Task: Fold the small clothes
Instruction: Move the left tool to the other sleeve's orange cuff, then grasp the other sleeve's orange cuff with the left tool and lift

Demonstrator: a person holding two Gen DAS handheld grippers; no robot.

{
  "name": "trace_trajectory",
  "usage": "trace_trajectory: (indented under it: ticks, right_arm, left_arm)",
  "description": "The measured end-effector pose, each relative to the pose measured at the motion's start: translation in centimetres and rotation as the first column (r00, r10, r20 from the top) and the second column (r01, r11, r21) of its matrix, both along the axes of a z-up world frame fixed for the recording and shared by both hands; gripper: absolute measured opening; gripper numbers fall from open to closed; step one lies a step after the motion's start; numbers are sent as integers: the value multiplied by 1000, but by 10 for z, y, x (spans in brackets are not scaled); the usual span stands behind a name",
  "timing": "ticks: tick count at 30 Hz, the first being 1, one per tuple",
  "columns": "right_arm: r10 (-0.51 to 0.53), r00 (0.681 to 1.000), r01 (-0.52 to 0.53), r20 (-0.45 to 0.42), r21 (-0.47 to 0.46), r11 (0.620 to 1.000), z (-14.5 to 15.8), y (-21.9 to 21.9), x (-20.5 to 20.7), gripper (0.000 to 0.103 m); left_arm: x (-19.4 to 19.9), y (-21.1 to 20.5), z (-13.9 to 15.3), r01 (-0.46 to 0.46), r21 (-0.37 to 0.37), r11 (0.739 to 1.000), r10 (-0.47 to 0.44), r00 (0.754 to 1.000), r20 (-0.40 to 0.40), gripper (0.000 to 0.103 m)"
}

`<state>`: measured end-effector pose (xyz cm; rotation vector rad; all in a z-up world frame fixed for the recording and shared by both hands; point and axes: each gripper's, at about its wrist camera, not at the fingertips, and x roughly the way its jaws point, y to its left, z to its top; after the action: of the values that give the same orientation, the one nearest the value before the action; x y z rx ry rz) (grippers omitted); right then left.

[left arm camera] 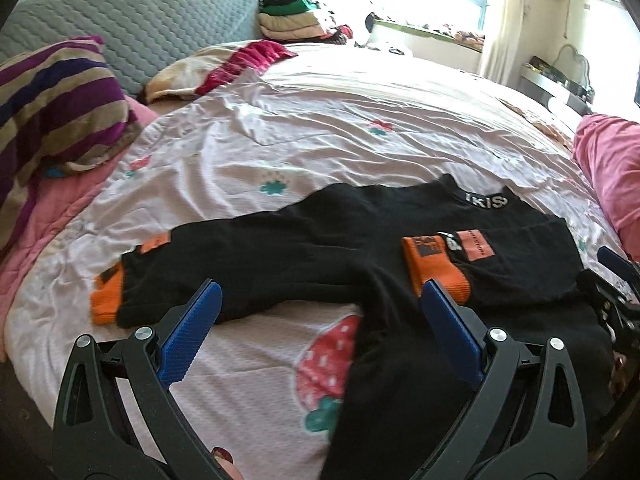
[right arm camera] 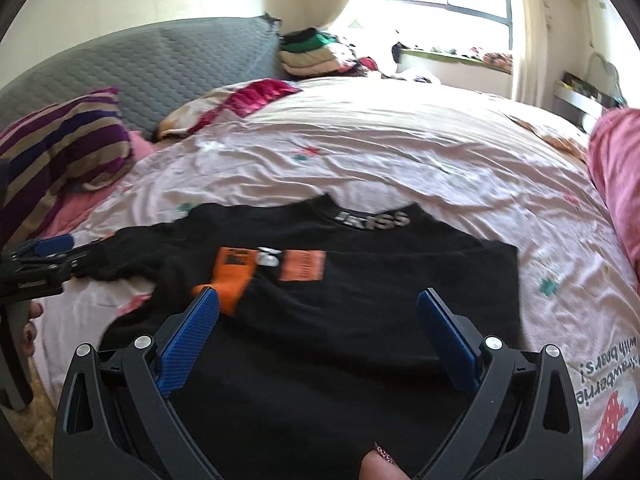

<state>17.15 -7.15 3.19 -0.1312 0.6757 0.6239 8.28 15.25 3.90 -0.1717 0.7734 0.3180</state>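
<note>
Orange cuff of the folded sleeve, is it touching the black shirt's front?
Touching. The left wrist view shows the orange knitted cuff lying flat on the black long-sleeved shirt, no gap showing.

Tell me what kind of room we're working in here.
A bedroom, most likely: the black shirt lies on a bed with a strawberry-print cover, a striped pillow sits against the grey quilted headboard.
</note>
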Motion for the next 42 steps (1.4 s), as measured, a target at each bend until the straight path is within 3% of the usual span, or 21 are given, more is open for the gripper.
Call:
trace_trajectory:
  ticks: [15, 22, 29, 36, 42]
  right_arm:
    - [131, 991, -132, -5, -14, 991, 3, 80, -34, 98]
    - [173, 985, -173, -30, -13, 985, 0, 117, -39, 98]
    - [219, 975, -222, -47, -71, 973, -9, 153, -45, 98]
    - [233, 970, -239, -67, -102, 966, -18, 178, -46, 98]
    - [234, 969, -241, -75, -103, 965, -18, 190, -42, 98]
  left_arm:
    - [-38, 59, -7, -136, -54, 989, 136, 991, -5, 93]
    - [-50, 98, -26, -228, -133, 965, 223, 973, -53, 94]
    - [-63, 128, -48, -280, -250, 927, 265, 960, -92, 93]
    - [-74, 163, -67, -334, -398, 854, 324, 941, -93, 92]
    - [-74, 187, -88, -415, -513, 751, 415, 902, -122, 64]
